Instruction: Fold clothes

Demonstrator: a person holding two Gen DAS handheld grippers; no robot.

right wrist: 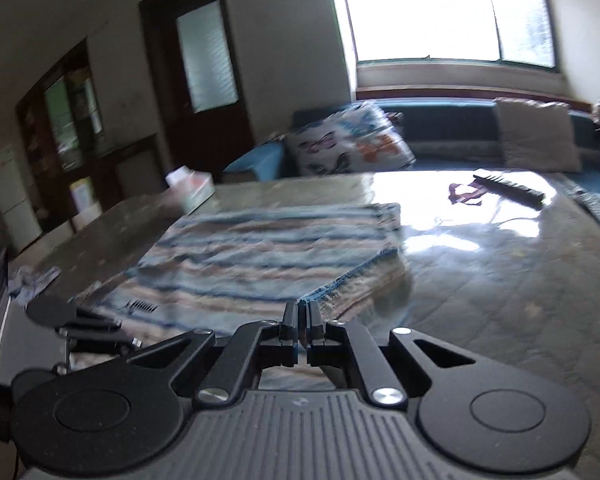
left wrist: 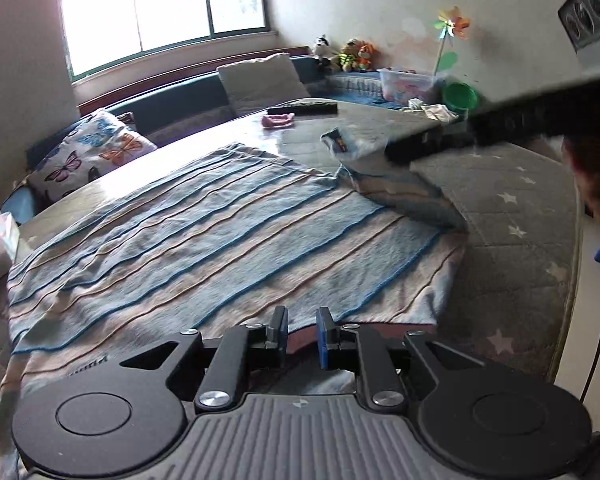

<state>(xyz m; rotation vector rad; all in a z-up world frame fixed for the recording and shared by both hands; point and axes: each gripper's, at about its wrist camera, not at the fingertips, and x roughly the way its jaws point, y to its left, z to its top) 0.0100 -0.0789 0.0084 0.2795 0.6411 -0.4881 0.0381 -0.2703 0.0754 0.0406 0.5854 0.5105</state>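
Lying across a grey star-printed bench (left wrist: 512, 208) is one striped cloth (left wrist: 204, 232), blue and tan, spread mostly flat with its far right corner lifted. One left hand-held gripper (left wrist: 302, 326) sits low at the cloth's near edge, level and pointing along the stripes; its two blue-padded fingers (left wrist: 323, 332) stand a little apart and nothing can be seen between them. One right hand-held gripper (right wrist: 303, 320) has its jaws pressed together on the stitched blue hem of the cloth's corner, and in the left wrist view it shows as a dark blurred bar (left wrist: 452, 136) raised above the bench, with the pinched corner hanging from it. The right wrist view is blurred. Part of a person's hand (left wrist: 596, 184) shows at that view's right edge.

On the bench beyond the cloth lie one black remote (left wrist: 302, 109) and one small pink item (left wrist: 277, 121) just beside it. Two cushions lean on the seat behind: one with butterflies (left wrist: 88, 152) and one plain (left wrist: 260, 84). One tissue box (right wrist: 192, 188) stands at the bench's far left corner. Three soft toys (left wrist: 346, 54) sit together under the window (left wrist: 160, 8).
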